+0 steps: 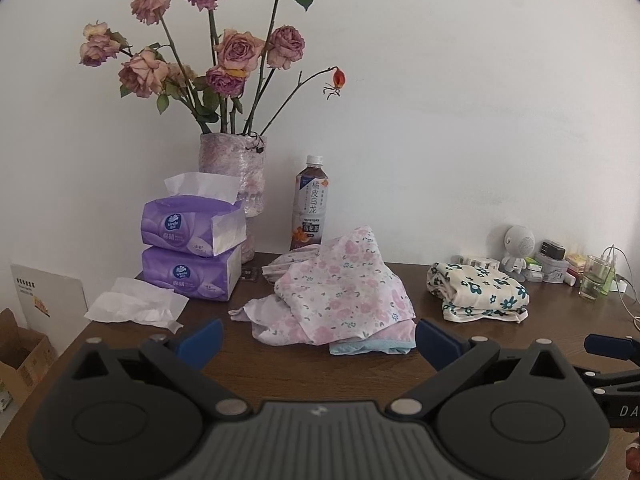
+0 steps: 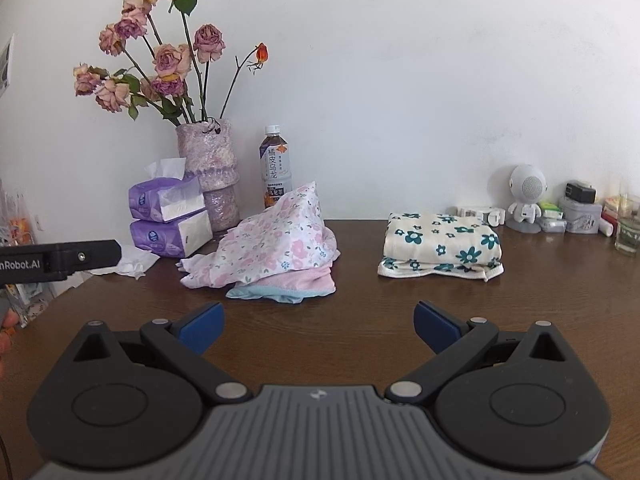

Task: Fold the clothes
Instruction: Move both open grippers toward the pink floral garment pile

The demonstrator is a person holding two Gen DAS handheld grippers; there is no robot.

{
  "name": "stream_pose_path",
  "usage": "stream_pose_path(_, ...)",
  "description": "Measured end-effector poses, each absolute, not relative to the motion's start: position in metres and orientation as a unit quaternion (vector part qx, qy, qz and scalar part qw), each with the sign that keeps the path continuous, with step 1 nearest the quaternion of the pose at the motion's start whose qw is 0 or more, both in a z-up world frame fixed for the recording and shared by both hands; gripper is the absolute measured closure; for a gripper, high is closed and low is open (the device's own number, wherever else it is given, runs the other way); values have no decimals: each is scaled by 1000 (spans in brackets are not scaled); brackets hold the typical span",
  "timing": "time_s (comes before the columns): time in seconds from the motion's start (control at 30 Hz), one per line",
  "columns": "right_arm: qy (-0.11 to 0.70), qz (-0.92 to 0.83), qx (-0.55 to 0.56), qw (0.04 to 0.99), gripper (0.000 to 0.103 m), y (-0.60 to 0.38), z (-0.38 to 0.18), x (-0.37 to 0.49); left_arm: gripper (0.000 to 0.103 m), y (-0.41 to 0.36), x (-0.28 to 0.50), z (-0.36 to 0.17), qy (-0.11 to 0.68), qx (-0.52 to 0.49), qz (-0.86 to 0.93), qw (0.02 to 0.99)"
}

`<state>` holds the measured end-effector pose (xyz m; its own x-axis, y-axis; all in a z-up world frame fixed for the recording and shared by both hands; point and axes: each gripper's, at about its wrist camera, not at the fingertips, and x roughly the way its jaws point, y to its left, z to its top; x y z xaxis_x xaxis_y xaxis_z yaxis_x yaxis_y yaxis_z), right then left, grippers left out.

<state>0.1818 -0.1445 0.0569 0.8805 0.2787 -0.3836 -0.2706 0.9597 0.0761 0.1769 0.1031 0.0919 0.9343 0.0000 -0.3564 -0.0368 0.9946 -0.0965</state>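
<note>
Both tongs, left [image 1: 318, 340] and right [image 2: 319, 326], spread wide, empty, above the wooden table [image 2: 360, 300].

glossy wooden table [image 2: 360, 280], soft cotton-like clothes [image 2: 276, 240].

This is a room in a home. A wooden tabletop [image 2: 360, 320] against a white wall carries a vase of dried roses [image 2: 208, 152], tissue packs [image 2: 168, 220], a tea bottle [image 2: 276, 172] and small personal things at the right of the frame.

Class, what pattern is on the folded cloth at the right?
Teal flowers on cream, on the folded cloth; clearest in the right wrist view.
</note>
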Motion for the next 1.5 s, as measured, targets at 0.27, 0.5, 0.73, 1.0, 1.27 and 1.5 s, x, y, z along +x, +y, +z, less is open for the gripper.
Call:
stream_pose_path(0.27, 210, 150, 9, 966, 0, -136, 56, 219, 0, 110, 212, 82, 187, -64, 27, 980)
stream_pose_path(0.5, 223, 154, 4, 963, 0, -128, 47, 248, 0, 118, 239, 70, 194, -73, 39, 977)
stream_pose_path(0.73, 231, 160, 8, 960, 0, -119, 35, 271, 0, 124, 263, 60, 200, -59, 51, 977)
stream_pose_path(1.0, 233, 166, 7, 958, 1, -108, 30, 299, 0, 139, 292, 49, 227, -44, 62, 971)
stream_pose_path(1.27, 227, 182, -30, 956, 7, -83, 26, 332, 0, 137, 330, 34, 256, -8, 32, 966)
stream_pose_path(1.5, 257, 178, -18, 950, 27, -63, 17, 392, 7, 122, 372, 21, 294, -26, -39, 955)
